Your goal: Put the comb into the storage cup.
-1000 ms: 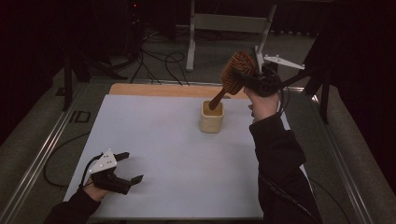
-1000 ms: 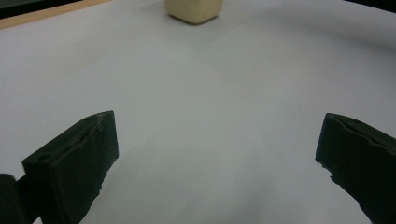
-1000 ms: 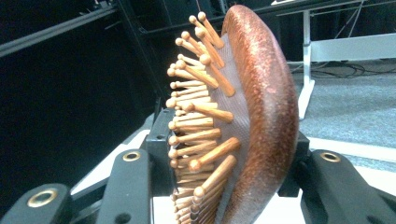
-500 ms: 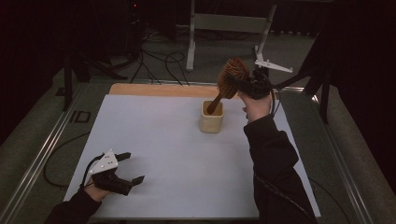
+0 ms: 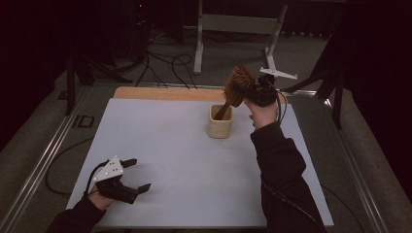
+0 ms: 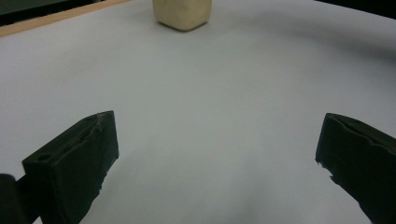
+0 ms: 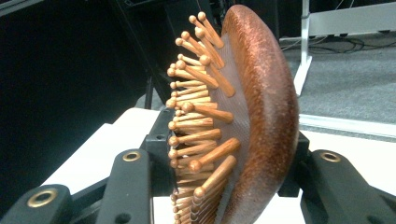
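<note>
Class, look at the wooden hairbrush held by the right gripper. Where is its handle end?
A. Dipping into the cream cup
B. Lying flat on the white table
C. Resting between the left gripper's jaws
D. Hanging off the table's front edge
A: in the high view the hairbrush, clamped at its head by the right gripper, slants down with its handle inside the cream cup.

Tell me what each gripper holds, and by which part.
The right gripper clamps the wooden hairbrush by its head, handle down in the cream cup. The left gripper holds nothing.

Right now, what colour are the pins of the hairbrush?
Light orange-brown wood with rounded tips, on the hairbrush; the right gripper view shows them best.
</note>
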Demonstrator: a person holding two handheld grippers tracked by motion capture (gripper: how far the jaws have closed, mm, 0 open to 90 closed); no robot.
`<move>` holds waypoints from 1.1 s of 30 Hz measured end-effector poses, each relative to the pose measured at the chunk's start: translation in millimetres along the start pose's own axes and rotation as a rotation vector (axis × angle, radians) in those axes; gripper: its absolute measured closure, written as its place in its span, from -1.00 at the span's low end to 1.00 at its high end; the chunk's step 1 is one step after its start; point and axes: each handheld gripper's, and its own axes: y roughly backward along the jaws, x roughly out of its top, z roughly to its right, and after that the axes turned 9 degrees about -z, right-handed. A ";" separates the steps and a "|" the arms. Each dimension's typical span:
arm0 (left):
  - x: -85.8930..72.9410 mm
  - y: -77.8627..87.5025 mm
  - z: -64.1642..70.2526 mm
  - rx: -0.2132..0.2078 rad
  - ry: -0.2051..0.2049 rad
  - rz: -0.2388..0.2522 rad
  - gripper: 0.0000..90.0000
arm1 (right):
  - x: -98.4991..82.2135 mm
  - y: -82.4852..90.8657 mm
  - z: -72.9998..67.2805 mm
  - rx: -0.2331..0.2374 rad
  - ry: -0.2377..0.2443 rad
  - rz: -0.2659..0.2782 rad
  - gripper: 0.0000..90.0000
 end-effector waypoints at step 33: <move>-0.8 -0.5 -0.1 -0.002 -0.001 -0.005 -1.00 | -23.8 -27.5 10.5 0.012 -0.036 -0.071 0.17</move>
